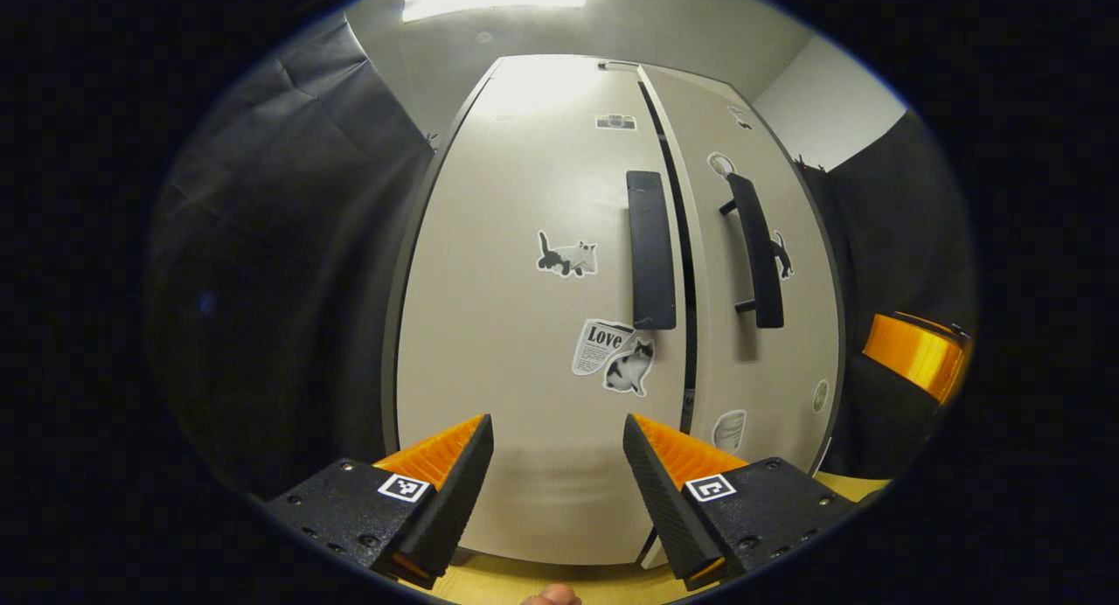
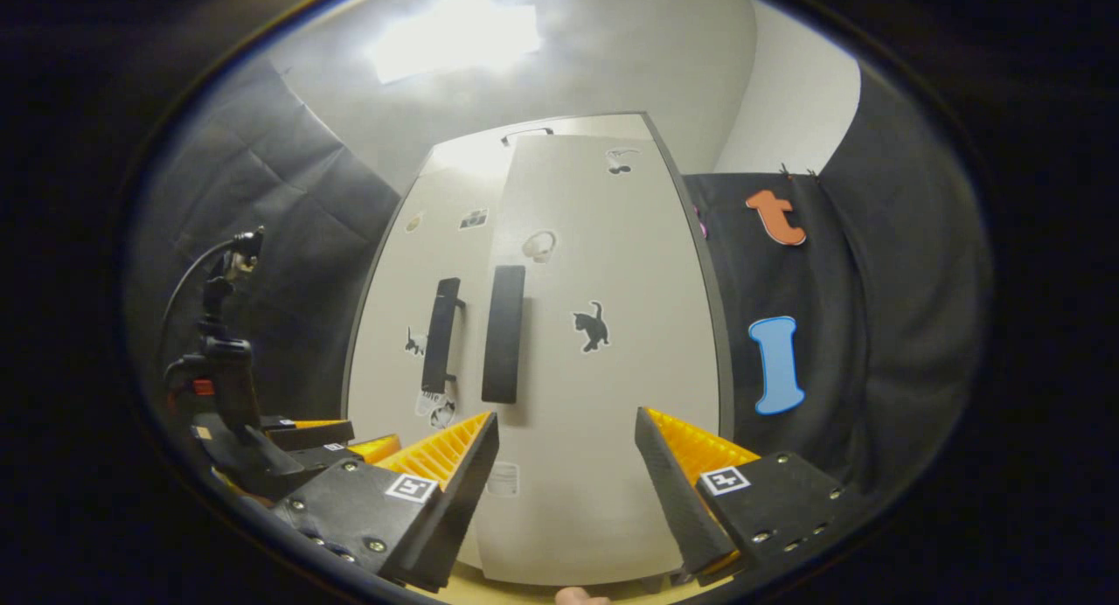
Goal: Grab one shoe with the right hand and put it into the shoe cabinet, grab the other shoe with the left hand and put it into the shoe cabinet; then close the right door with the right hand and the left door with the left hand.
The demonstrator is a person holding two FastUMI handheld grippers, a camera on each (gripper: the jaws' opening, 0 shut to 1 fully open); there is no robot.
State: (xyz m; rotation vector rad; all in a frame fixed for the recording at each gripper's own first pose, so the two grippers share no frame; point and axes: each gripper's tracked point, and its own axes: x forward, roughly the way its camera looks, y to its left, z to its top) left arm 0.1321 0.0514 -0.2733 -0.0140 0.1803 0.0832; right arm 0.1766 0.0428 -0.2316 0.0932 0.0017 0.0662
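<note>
The pale shoe cabinet stands straight ahead with both doors against its front. In the left gripper view the left door (image 1: 516, 325) and its black handle (image 1: 651, 251) face me, and a thin dark seam separates it from the right door (image 1: 787, 343) with its own handle (image 1: 756, 251). My left gripper (image 1: 558, 465) is open and holds nothing, just short of the left door's lower part. In the right gripper view the right door (image 2: 612, 395) and its handle (image 2: 504, 334) lie ahead. My right gripper (image 2: 566, 465) is open and holds nothing.
Black cloth walls flank the cabinet on both sides. A light wooden surface (image 1: 489, 587) lies under the cabinet's base. The left gripper (image 2: 288, 448), on its hand-held grip with a cable, is low on the left of the right gripper view. Part of the right gripper (image 1: 913, 356) is by the cabinet's right side.
</note>
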